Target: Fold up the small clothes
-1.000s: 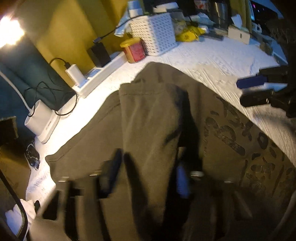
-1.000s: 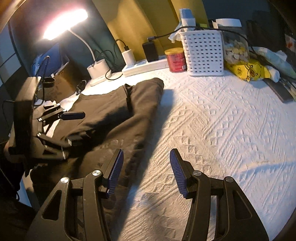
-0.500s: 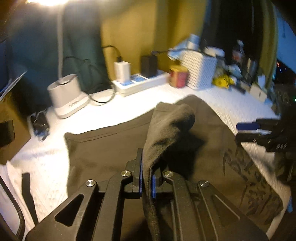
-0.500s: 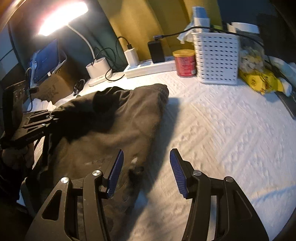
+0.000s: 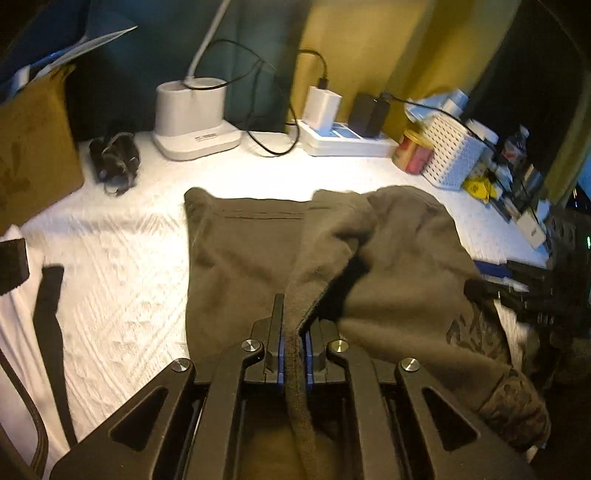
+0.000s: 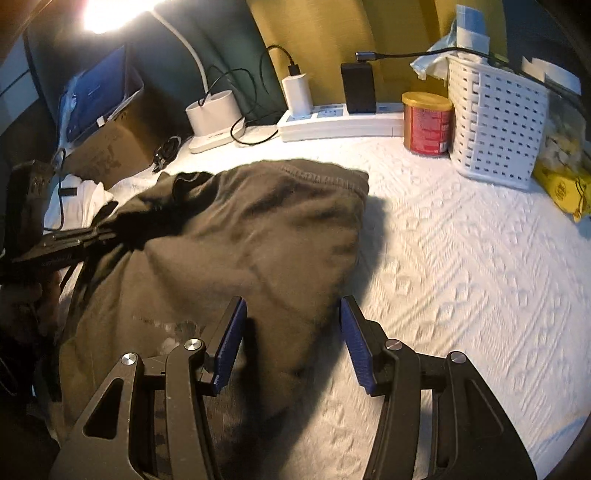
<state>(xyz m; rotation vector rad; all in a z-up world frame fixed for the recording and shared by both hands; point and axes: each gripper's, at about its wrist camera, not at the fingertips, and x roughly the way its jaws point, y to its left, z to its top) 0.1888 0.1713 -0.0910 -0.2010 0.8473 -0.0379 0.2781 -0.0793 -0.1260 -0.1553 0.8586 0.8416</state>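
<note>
Surface: one white bedspread (image 6: 461, 266) with a raised woven pattern, spread under both claws and running ahead of them to the wall.
Room: yellow wall (image 6: 332, 33) straight ahead of the right claw; dark teal panel (image 5: 147, 66) ahead of the left claw; one lit lamp glare (image 6: 107, 11) up and to the left of the right claw.
Garment: one dark olive-brown garment (image 6: 258, 236), lying ahead of and under the right claw, its ribbed hem (image 6: 321, 173) on the far side; a dark print (image 5: 476, 336) shows to the right of the left claw.
Cardboard box: one (image 6: 107, 147), far left of the right claw.
White basket: one, perforated (image 6: 495, 122), ahead and right of the right claw.
Lamp base: one, white (image 5: 192, 118), ahead and left of the left claw.
Power strip: one, white (image 6: 340, 122), ahead of the right claw, against the wall.
Plug adapters: two on the strip, one white (image 6: 297, 92), one black (image 6: 357, 90).
Red tin: one, gold lid (image 6: 426, 123), just left of the basket.
Left claw (image 5: 294, 343): jaws have just been closing; narrow now, pinching a fold of the garment that rises from between the blue pads.
Right claw (image 6: 291, 343): wide, blue pads apart over the near garment edge, gripping nothing.
</note>
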